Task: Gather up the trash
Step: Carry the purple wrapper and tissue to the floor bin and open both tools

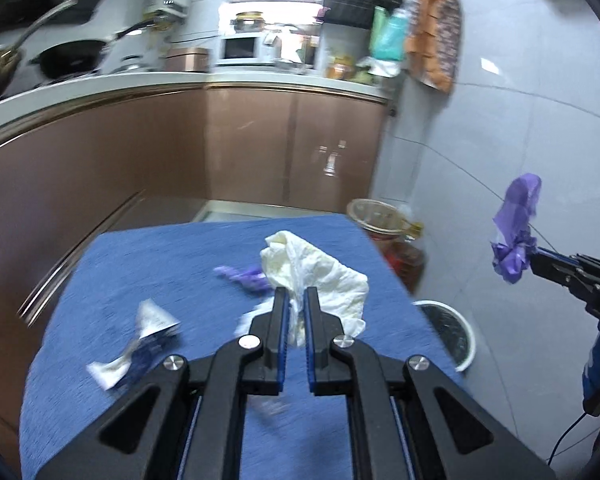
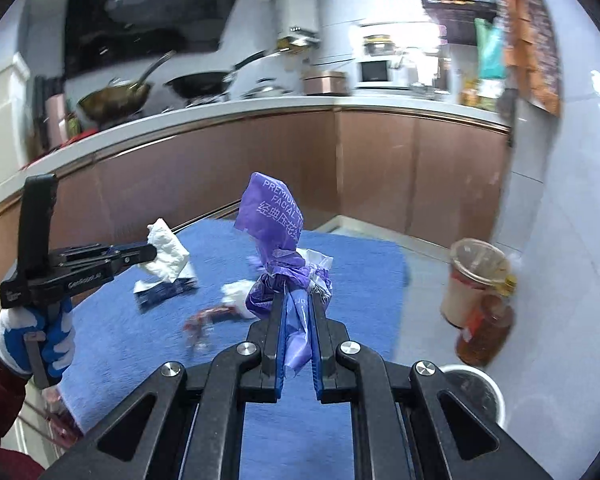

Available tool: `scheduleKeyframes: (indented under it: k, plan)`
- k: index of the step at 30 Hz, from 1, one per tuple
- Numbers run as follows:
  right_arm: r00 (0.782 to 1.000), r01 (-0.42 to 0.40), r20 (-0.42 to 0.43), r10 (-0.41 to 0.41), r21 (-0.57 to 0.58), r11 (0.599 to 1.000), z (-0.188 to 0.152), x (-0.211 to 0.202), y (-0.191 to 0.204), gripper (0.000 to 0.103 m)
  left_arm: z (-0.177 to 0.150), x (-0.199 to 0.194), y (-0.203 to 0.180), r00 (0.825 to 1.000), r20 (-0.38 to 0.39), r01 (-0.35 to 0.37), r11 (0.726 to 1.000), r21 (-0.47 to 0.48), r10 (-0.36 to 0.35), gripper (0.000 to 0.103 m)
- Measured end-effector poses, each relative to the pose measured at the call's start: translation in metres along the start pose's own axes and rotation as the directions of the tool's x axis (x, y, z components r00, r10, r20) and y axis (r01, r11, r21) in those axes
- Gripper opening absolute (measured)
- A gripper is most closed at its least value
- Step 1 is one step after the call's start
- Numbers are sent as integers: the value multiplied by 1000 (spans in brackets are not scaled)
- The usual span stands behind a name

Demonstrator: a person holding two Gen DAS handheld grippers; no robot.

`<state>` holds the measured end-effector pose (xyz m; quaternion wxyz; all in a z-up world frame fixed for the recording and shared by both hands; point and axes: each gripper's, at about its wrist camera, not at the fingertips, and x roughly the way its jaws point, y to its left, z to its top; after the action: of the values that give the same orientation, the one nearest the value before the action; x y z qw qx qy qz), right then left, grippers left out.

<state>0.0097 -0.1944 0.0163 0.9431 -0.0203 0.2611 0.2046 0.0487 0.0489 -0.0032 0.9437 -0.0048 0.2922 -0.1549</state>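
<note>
My left gripper (image 1: pixel 297 294) is shut on a crumpled white tissue (image 1: pixel 320 272) and holds it above the blue mat (image 1: pixel 160 256). My right gripper (image 2: pixel 298 298) is shut on a purple tissue wrapper (image 2: pixel 270 212), raised over the mat's right side; it also shows in the left wrist view (image 1: pixel 516 232). A white and blue wrapper (image 1: pixel 140 344) and a small purple scrap (image 1: pixel 244 274) lie on the mat. The right wrist view shows a blue tissue box (image 2: pixel 166 290), a red wrapper (image 2: pixel 208 318) and a white scrap (image 2: pixel 236 292) on the mat (image 2: pixel 360 276). A white bin (image 1: pixel 454 332) stands on the floor to the right.
Brown cabinets (image 1: pixel 260 140) with a white worktop run behind the mat. A jar with a clear lid (image 2: pixel 476 276) and an amber bottle (image 2: pixel 486 332) stand on the floor by the tiled wall, just beyond the bin (image 2: pixel 484 396).
</note>
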Motion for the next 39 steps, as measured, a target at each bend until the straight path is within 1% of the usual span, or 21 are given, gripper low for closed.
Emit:
scheduleKeyframes:
  k: [3,7,10,13,17,20,24,28,30,31,34,35,37,38,39]
  plan:
    - [997,71,14,-72,62,996,-6,-13,-32,10,12,24,-36,998,-24,62,997,47,-61,7]
    - [987,157,6,-159,130,979,-16,-19,-69,10,23,61,-89,988,-69,144,983,111,-137,7]
    - [977,214,-19,-215,179,960,-26,-17,-96,10,28,97,-133,975,-121,206,966,154,-188,7]
    - [965,263,-60,-257,227,938,-43,-10,-123,10,26,133,-170,961,-177,243,952,187,-210,7]
    - [948,316,-123,-292,290,903,-65,6,-156,10,19,181,-212,943,-258,270,935,228,-209,7]
    - [930,362,-186,-317,317,877,-85,23,-178,10,11,212,-234,929,-307,284,928,242,-204,7]
    - [914,394,-247,-322,348,851,-108,45,-202,10,3,248,-257,913,-359,299,919,256,-197,7]
    - [898,420,-299,-322,372,828,-127,65,-216,11,-7,285,-280,892,-416,306,913,270,-176,7]
    - [889,436,-324,-323,385,814,-135,77,-226,12,-12,301,-289,882,-439,309,913,268,-170,9]
    - [885,442,-334,-324,389,808,-138,80,-230,12,-15,310,-293,876,-452,312,913,265,-168,10]
    - [873,461,-364,-323,405,790,-151,91,-249,13,-22,332,-304,866,-475,311,914,261,-159,10]
    - [868,469,-376,-324,409,783,-156,95,-255,13,-24,340,-307,859,-486,314,915,252,-161,10]
    - [858,485,-394,-330,407,774,-163,100,-262,13,-28,353,-310,848,-505,311,923,229,-160,16]
    - [850,496,-406,-335,402,770,-166,104,-265,13,-30,358,-310,843,-511,312,926,213,-167,25]
    - [846,501,-415,-336,400,768,-169,107,-267,16,-30,361,-309,843,-510,310,929,205,-169,41]
